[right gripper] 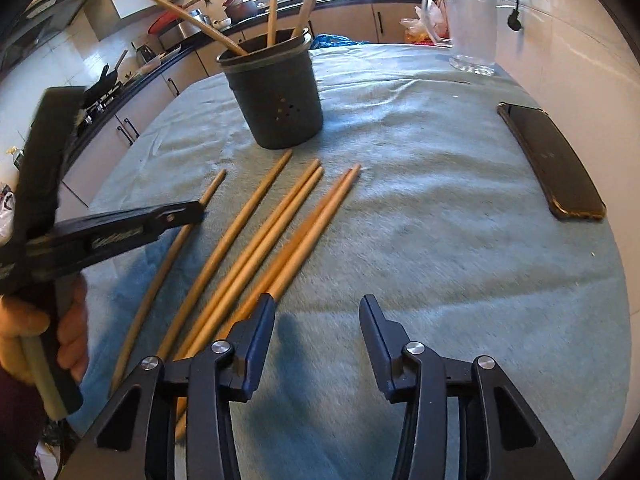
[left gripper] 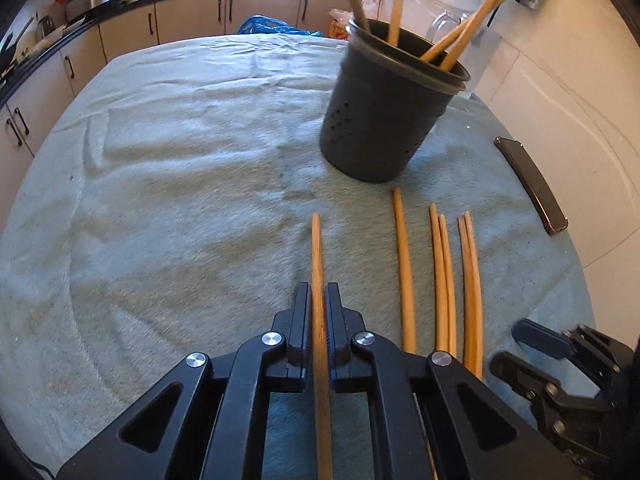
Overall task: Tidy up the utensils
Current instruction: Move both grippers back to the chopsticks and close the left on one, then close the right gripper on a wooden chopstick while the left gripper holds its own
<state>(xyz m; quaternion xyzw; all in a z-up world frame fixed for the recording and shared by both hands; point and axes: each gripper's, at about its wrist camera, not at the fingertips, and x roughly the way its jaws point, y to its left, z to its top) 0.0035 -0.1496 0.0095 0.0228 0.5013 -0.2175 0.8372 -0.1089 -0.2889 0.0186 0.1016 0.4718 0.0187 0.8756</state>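
Note:
My left gripper (left gripper: 319, 292) is shut on a single wooden chopstick (left gripper: 316, 248) that lies lengthwise on the blue-green cloth, pointing toward the dark holder (left gripper: 384, 112). The holder stands upright with several chopsticks in it. To the right lie a lone chopstick (left gripper: 404, 264) and two pairs (left gripper: 444, 280) (left gripper: 471, 280). In the right wrist view my right gripper (right gripper: 318, 304) stands open over bare cloth, its left finger beside the nearest pair (right gripper: 304, 240). The left gripper (right gripper: 192, 212) shows there too, on the leftmost chopstick (right gripper: 160, 280), near the holder (right gripper: 276, 92).
A dark phone (right gripper: 552, 164) lies on the cloth at the right edge. A glass jug (right gripper: 472, 28) stands at the far right corner. A hand (right gripper: 24, 332) holds the left gripper's handle. Kitchen counters and cabinets run behind the table, a white wall to the right.

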